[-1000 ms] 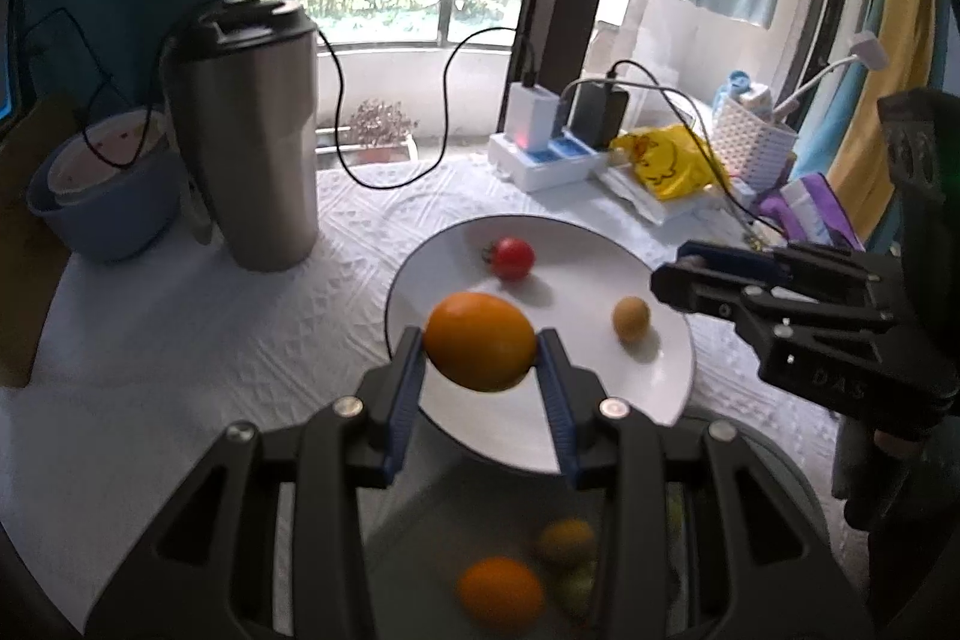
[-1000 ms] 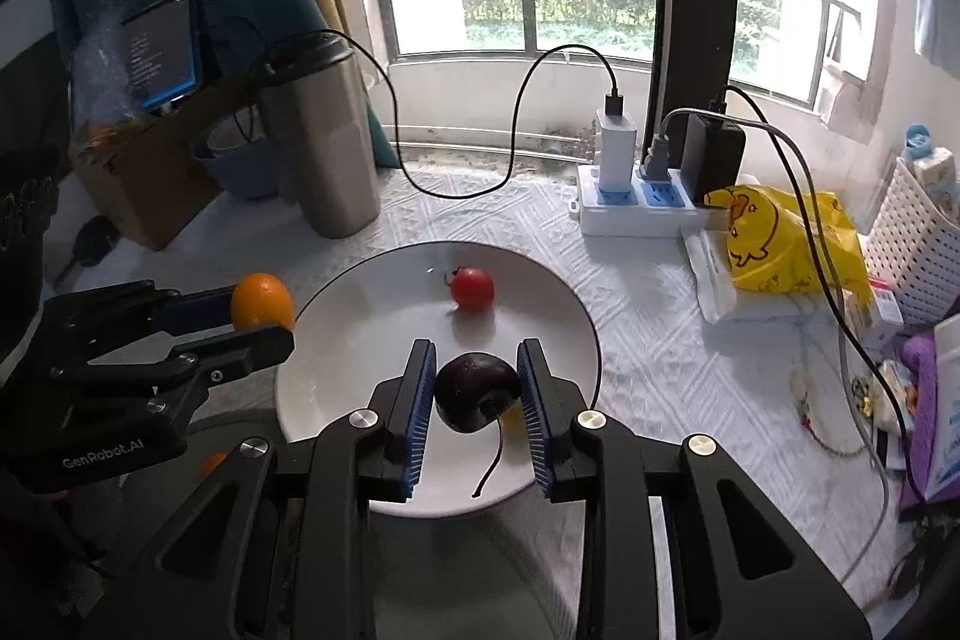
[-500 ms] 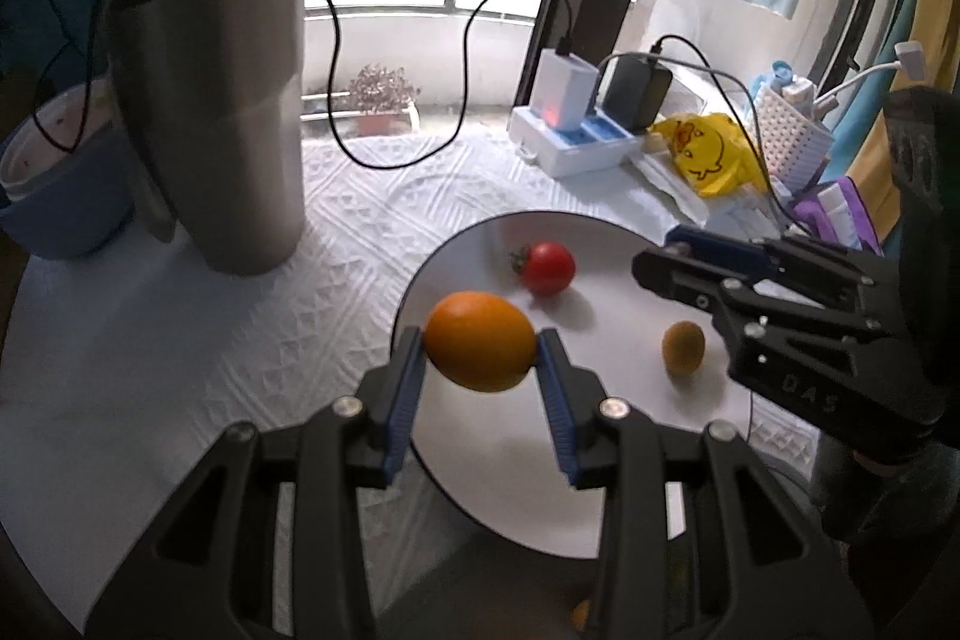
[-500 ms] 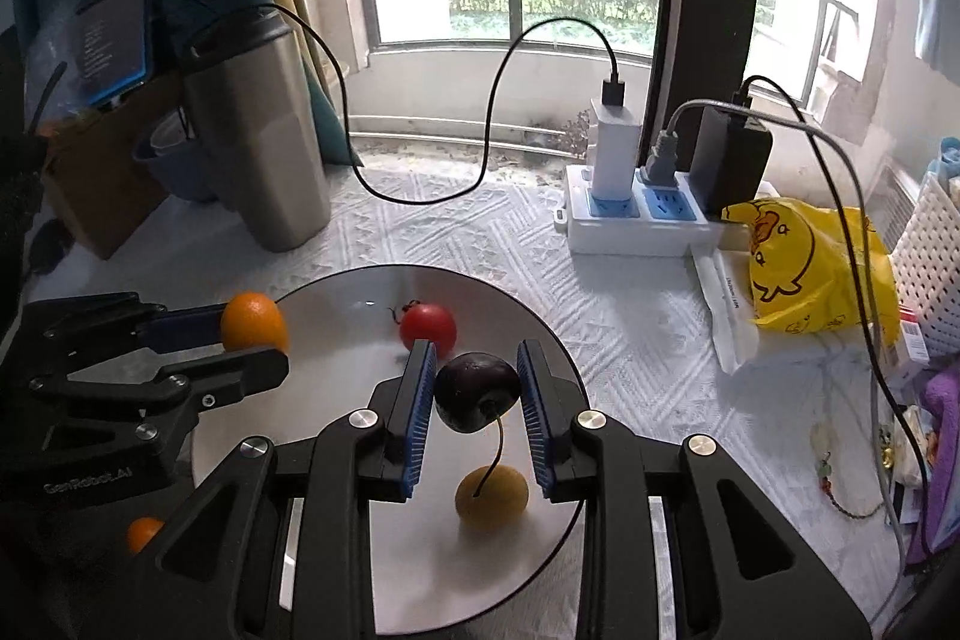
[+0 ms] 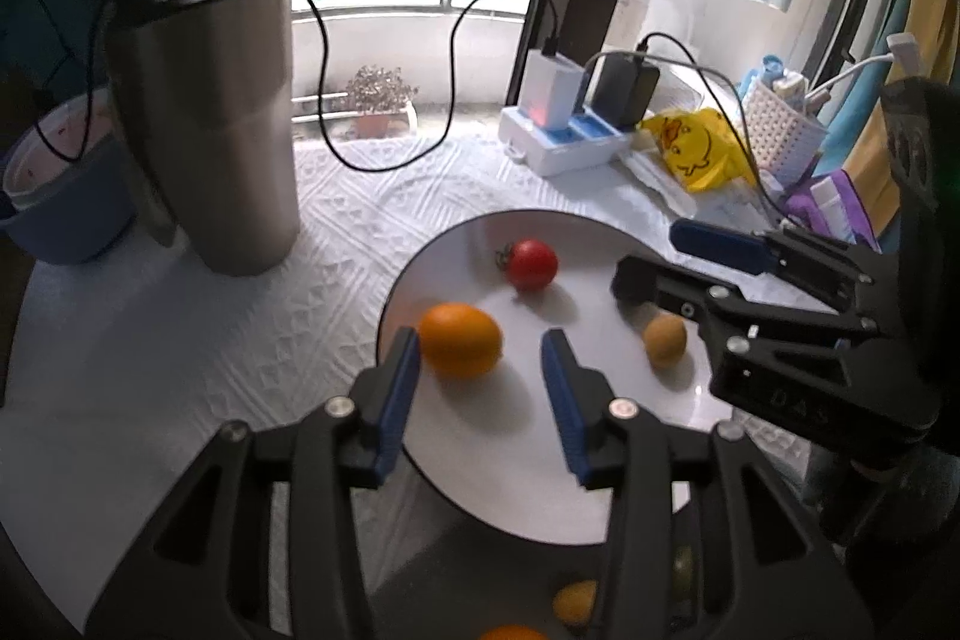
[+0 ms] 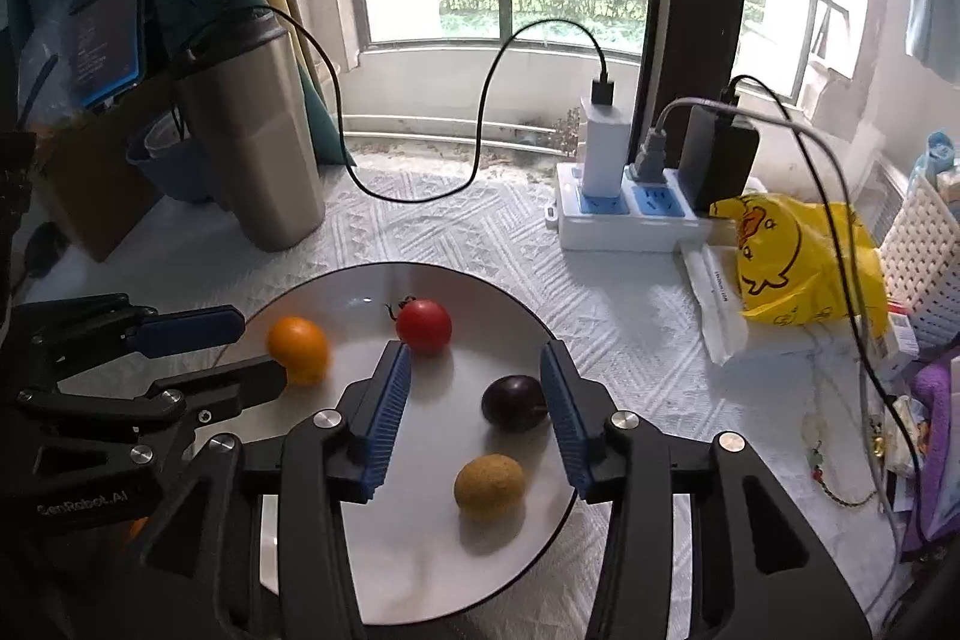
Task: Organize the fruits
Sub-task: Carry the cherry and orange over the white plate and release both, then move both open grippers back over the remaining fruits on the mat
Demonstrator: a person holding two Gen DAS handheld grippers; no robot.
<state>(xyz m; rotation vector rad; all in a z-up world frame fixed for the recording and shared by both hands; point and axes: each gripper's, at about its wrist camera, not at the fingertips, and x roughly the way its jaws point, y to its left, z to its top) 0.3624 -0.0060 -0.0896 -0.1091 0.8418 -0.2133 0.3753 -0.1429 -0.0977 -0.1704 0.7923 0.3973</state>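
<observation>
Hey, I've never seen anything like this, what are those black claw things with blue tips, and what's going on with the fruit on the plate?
They are two hand-held grippers, each worked by a person rather than a robot arm, and each carrying a fisheye camera that looks forward along its two fingers. One picture comes from the left gripper, the other from the right gripper; each also shows the other gripper off to the side. Both stand open and hold nothing. Below them a white plate sits on a white patterned cloth. On the plate lie an orange, a red tomato, a dark plum and a small brownish-yellow fruit. Behind stand a steel tumbler and a power strip.
</observation>
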